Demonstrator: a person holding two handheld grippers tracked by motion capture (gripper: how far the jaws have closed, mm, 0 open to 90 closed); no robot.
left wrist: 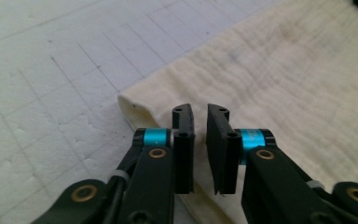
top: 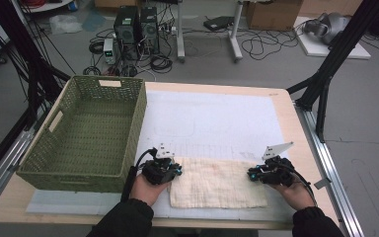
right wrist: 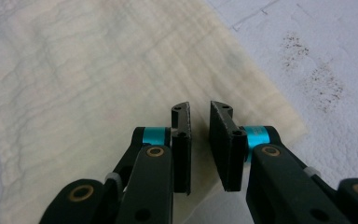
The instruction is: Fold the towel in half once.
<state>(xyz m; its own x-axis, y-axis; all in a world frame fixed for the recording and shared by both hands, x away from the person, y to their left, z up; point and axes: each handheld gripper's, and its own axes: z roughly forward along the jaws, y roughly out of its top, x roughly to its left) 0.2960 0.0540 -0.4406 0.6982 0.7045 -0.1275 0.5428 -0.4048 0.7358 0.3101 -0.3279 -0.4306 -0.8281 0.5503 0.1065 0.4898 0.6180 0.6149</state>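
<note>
A cream folded cloth (top: 218, 182) lies flat on the white mat near the table's front edge. My left gripper (top: 174, 171) sits at the cloth's left end and my right gripper (top: 252, 174) at its right end, each held in a hand. In the left gripper view the jaws (left wrist: 200, 110) stand a narrow gap apart just above the cloth's (left wrist: 284, 70) folded corner, with nothing between them. The right gripper view has the jaws (right wrist: 200, 107) equally slightly apart over the cloth's (right wrist: 98, 79) edge, also gripping nothing.
A green woven basket (top: 139, 123) stands at the table's left, close to my left hand. The white gridded mat (top: 212, 118) covers the table's middle. Black frame poles rise at both sides, and computers and cables lie on the floor beyond.
</note>
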